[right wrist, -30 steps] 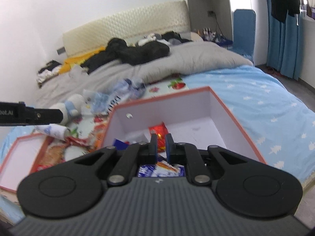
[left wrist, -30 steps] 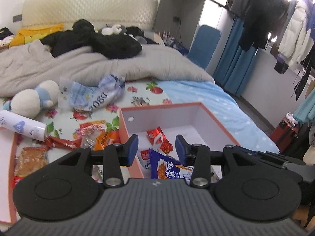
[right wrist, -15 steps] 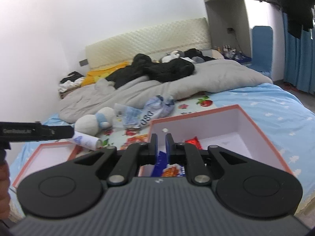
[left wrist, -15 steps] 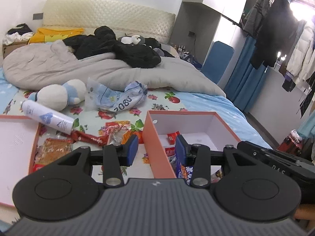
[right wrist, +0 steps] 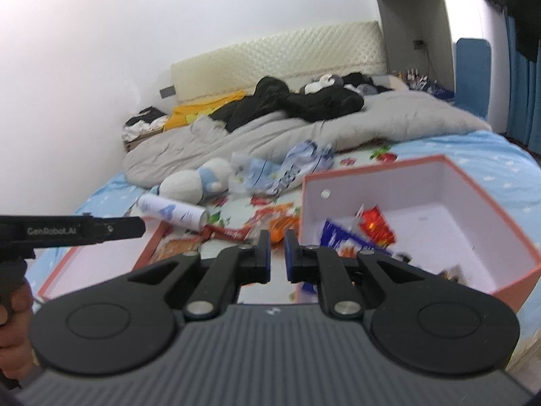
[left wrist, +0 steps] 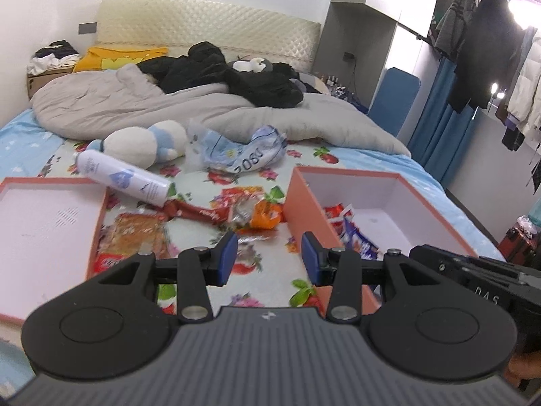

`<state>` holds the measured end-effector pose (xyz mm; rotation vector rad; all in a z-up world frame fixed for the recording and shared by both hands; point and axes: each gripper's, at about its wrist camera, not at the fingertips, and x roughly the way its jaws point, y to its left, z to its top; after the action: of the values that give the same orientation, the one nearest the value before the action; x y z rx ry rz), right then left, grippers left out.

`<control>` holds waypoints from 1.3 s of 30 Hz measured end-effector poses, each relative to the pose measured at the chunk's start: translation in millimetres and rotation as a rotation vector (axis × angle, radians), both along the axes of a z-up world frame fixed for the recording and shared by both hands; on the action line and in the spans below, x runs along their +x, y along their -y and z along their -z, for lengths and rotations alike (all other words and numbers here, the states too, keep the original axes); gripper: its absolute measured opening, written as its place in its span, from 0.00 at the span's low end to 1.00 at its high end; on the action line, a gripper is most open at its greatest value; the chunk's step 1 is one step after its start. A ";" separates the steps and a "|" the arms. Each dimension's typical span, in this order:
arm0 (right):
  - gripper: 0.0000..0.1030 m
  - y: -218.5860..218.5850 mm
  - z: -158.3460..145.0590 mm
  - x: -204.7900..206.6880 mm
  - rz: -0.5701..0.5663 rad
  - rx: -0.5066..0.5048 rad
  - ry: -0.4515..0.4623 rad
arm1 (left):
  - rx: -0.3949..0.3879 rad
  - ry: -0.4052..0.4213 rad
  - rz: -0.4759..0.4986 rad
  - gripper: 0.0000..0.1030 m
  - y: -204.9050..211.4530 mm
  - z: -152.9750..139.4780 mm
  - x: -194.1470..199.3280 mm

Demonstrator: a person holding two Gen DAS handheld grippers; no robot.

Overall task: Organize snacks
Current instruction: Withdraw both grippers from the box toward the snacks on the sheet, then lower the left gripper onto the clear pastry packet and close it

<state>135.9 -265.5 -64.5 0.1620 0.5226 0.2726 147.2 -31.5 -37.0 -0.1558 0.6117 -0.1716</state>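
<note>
An orange box (left wrist: 306,213) with a white inside stands on the bed and holds several snack packets (left wrist: 355,237); it also shows in the right wrist view (right wrist: 473,203). Loose snack packets (left wrist: 236,211) lie on the floral sheet left of it. My left gripper (left wrist: 268,255) is open and empty, above the sheet beside the box's left wall. My right gripper (right wrist: 277,252) has its jaws nearly together with nothing between them, hovering near the box's left corner.
The box lid (left wrist: 47,226) lies open-side up at the left. A white spray can (left wrist: 125,179), a plush toy (left wrist: 142,142) and a crumpled plastic bag (left wrist: 243,154) lie behind the snacks. A grey duvet (left wrist: 169,108) covers the far bed.
Both grippers have pulled back and swung left, away from over the box. The left gripper now faces the loose snacks on the sheet. The right jaws opened very slightly.
</note>
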 end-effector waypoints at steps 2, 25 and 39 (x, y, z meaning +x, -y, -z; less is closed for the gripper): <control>0.12 -8.1 5.9 -5.9 -0.019 0.000 -0.016 | -0.005 -0.012 -0.006 0.46 -7.2 6.9 -6.8; 0.12 -68.3 64.2 -48.2 -0.119 -0.038 -0.145 | -0.054 -0.189 -0.110 0.46 -62.0 83.7 -57.2; 0.61 -98.8 85.5 -24.5 -0.205 -0.025 -0.185 | 0.012 -0.229 -0.155 0.61 -98.5 98.2 -4.3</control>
<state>111.4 -166.7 -150.0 0.1102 0.7277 0.4532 142.9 67.0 -135.2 -0.2121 0.8248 0.0002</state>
